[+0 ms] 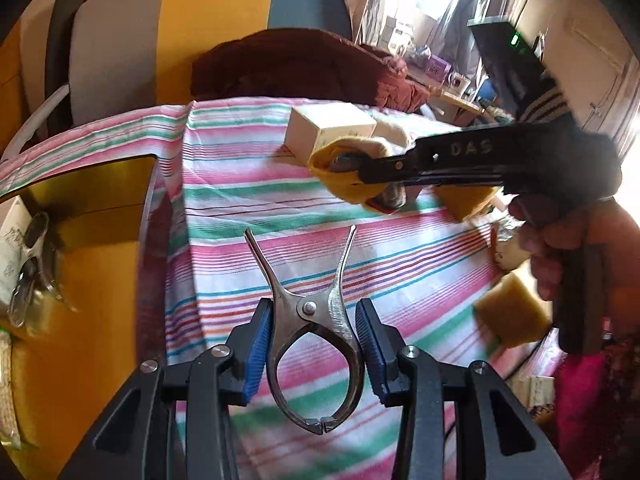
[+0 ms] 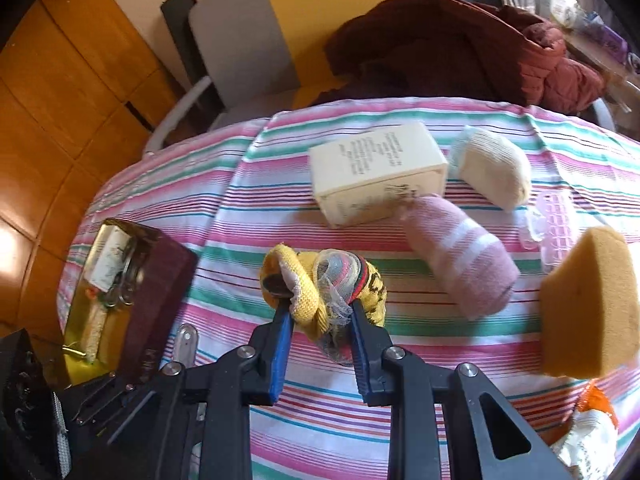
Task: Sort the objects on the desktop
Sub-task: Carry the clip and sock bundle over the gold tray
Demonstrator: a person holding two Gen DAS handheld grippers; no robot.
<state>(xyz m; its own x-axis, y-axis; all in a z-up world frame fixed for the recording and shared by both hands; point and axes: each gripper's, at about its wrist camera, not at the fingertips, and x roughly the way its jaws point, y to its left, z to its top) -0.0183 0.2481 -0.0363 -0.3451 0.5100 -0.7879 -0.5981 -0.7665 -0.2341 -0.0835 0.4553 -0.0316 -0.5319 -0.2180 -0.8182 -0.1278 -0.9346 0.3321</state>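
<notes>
My left gripper (image 1: 314, 312) is shut on a metal spring clip (image 1: 312, 320), pads against its sides, holding it above the striped cloth (image 1: 224, 208). My right gripper (image 2: 320, 308) is shut on a yellow rolled sock bundle (image 2: 320, 280) and holds it above the cloth; it shows in the left wrist view (image 1: 340, 172) too. A gold-lined tin box (image 1: 80, 220) holding metal clips and a packet stands at the left, also seen in the right wrist view (image 2: 120, 280).
On the cloth lie a white carton (image 2: 376, 172), a pink striped sock roll (image 2: 460, 256), a cream sock roll (image 2: 496, 168), yellow sponges (image 2: 588, 304) (image 1: 512, 312) and a clear pink clip (image 2: 556, 216). A brown jacket (image 2: 460, 48) lies beyond the table's far edge.
</notes>
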